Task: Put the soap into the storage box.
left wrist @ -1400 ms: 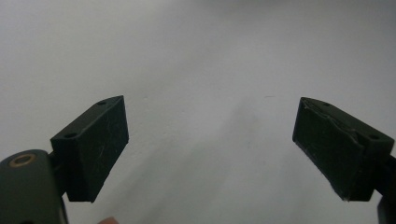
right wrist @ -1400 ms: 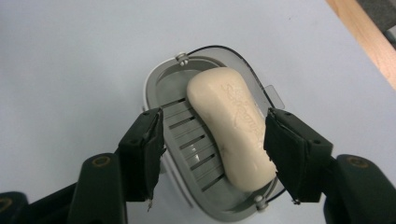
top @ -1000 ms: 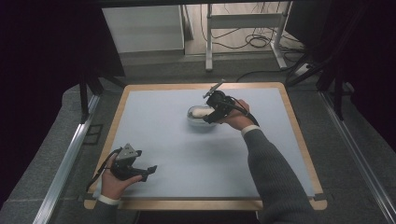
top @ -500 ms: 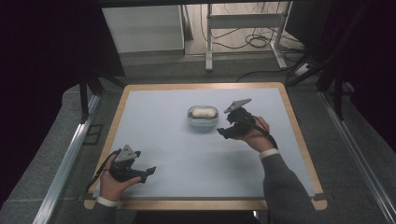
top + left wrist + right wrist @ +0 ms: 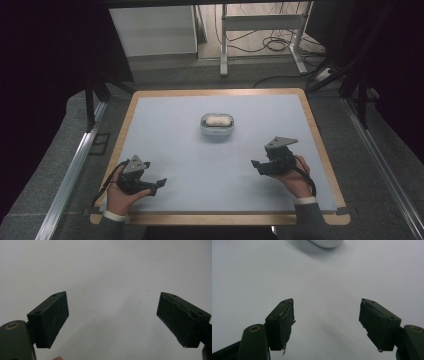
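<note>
The right gripper [image 5: 261, 166] was seen near the front right of the table, held in the person's right hand [image 5: 292, 175], with its jaws standing well apart and nothing between them. Those jaws had just been opening, and in the right gripper view [image 5: 325, 325] only bare pale tabletop was seen between the two black pads. The grey three-cornered plate [image 5: 280, 143] on top of that gripper was tilted toward the camera.

The small clear bowl [image 5: 217, 124] was set on the pale blue table mat [image 5: 170, 130], a little behind the middle of the table, well apart from both grippers. A white oval lump [image 5: 218, 120] was lying inside it; what it was could not be told. A part of the bowl's rounded edge [image 5: 325, 243] was caught at the top of the right gripper view, ahead of the jaws.

The left gripper [image 5: 159, 184] was held low at the front left corner in the left hand [image 5: 120, 196], its jaws spread wide and empty. In the left gripper view [image 5: 112, 315] plain table surface was seen between the pads. The mat was framed by a wooden table edge [image 5: 215, 218].
</note>
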The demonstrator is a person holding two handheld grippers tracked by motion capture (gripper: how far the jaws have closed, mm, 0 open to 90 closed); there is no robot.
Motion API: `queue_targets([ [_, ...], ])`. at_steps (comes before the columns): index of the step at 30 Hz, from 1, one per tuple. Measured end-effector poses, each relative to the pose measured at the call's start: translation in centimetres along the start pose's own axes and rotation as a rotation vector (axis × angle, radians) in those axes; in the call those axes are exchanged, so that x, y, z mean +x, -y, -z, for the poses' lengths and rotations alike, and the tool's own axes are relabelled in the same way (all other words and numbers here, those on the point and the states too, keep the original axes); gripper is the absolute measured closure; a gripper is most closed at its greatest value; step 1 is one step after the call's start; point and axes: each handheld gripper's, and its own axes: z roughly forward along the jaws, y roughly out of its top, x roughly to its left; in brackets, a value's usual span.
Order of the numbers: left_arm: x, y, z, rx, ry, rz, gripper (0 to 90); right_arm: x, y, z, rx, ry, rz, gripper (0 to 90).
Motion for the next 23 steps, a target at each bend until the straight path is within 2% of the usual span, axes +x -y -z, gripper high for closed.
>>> queue_targets([
  [2, 0.0, 0.0, 0.0, -0.002, 0.001, 0.001, 11.1, -0.1, 0.9, 0.1, 0.003, 0.01, -0.018, 27.0],
  [5, 0.0, 0.0, 0.0, -0.001, -0.001, 0.0, 11.1, -0.1, 1.6, 0.3, 0.02, 0.03, -0.013, 26.9],
  [6, 0.0, -0.1, -0.1, -0.002, -0.001, -0.001, 11.1, -0.5, 2.1, 0.4, 0.013, 0.035, -0.028, 27.0],
  [17, 0.1, 0.0, -0.2, 0.004, -0.003, -0.006, 11.1, -1.1, 2.7, 0.2, -0.02, 0.079, -0.048, 25.6],
  [23, 0.0, 0.0, -0.3, 0.003, -0.005, -0.007, 11.1, -1.2, 2.8, 0.1, -0.04, 0.12, -0.073, 23.4],
])
